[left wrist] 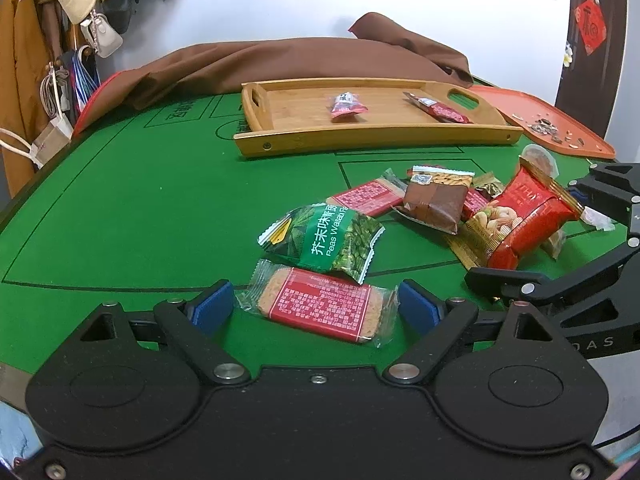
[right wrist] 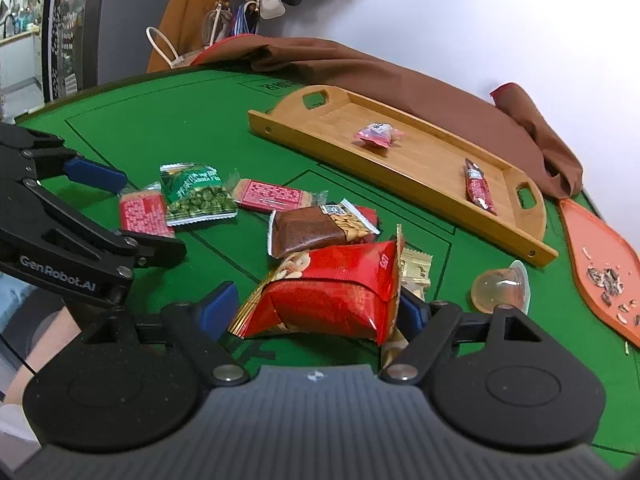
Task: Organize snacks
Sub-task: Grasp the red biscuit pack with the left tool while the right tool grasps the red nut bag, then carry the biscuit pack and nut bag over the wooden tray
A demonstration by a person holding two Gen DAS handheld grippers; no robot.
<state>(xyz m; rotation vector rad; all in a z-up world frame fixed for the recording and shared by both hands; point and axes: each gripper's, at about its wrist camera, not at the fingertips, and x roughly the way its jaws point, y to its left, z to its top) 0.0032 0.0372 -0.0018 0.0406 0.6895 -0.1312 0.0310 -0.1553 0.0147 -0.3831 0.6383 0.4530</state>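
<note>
Left gripper [left wrist: 316, 304]: jaws spread, straddling without contact a clear-wrapped cracker bar [left wrist: 320, 306] with red label, flat on the green table [left wrist: 140, 208]. Right gripper [right wrist: 316, 308]: jaws spread around a puffy red nut bag [right wrist: 332, 292]; pad contact cannot be confirmed.

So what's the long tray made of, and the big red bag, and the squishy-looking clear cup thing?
The tray looks like wood, maybe bamboo: pale yellow-brown with fine grain lines. The big red bag looks like shiny plastic film; it crinkles and catches light. The clear cup looks like see-through plastic with a peel-off lid, possibly jelly inside.
</note>
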